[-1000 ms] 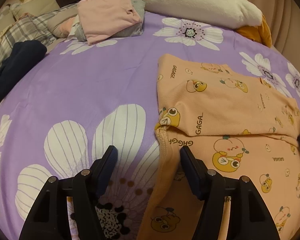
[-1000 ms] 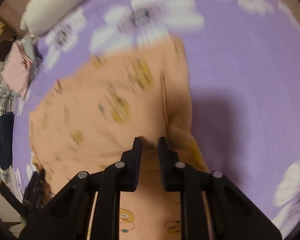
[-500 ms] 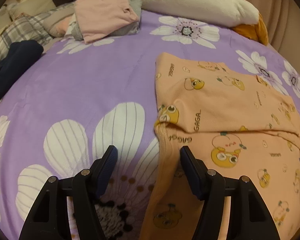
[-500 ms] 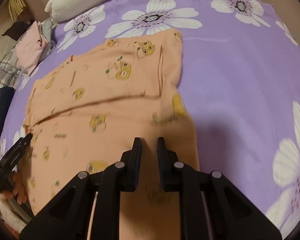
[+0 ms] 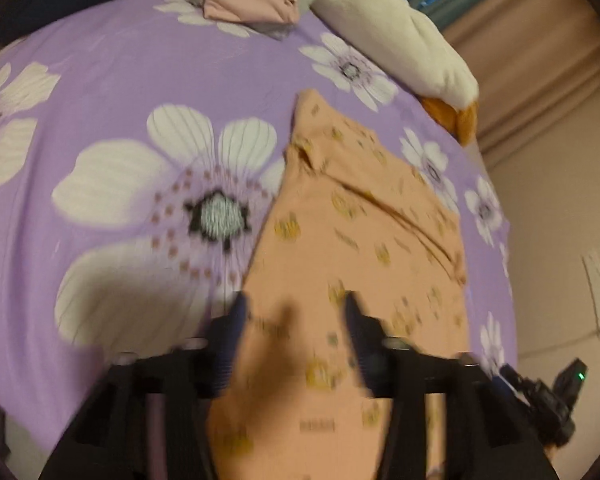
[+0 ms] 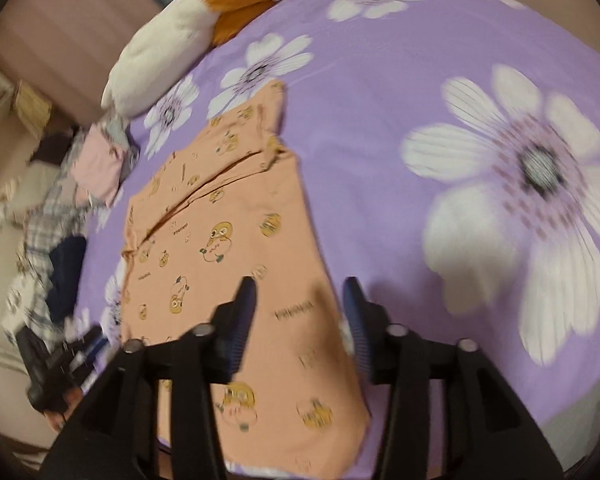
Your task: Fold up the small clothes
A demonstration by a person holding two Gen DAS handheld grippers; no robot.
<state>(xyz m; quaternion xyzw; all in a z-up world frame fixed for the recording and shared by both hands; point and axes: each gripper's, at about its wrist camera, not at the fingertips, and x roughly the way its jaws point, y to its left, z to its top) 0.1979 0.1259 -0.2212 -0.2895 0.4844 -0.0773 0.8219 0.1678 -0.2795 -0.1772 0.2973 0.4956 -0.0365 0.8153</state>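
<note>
— On purple floral bedsheet point(image 6: 380, 128): one orange cartoon-print garment point(image 6: 220, 240), flat, partly folded. Two grippers?
— Yes. Left gripper point(image 5: 294, 332) spread wide, right gripper point(image 6: 300, 312) likewise, empty; garment stretching toward twelve o'clock from each.

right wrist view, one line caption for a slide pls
Open right claw above an orange cartoon-print garment spread on a purple floral bedsheet.

Our Grippers: Black Frames, Blue Pads

Our left gripper point(image 5: 294, 322) and right gripper point(image 6: 300, 306) share black angular plastic arms, silver screw heads along them, and ribbed dark-blue fingers point(image 6: 242, 320). A green light glows at four o'clock.
</note>
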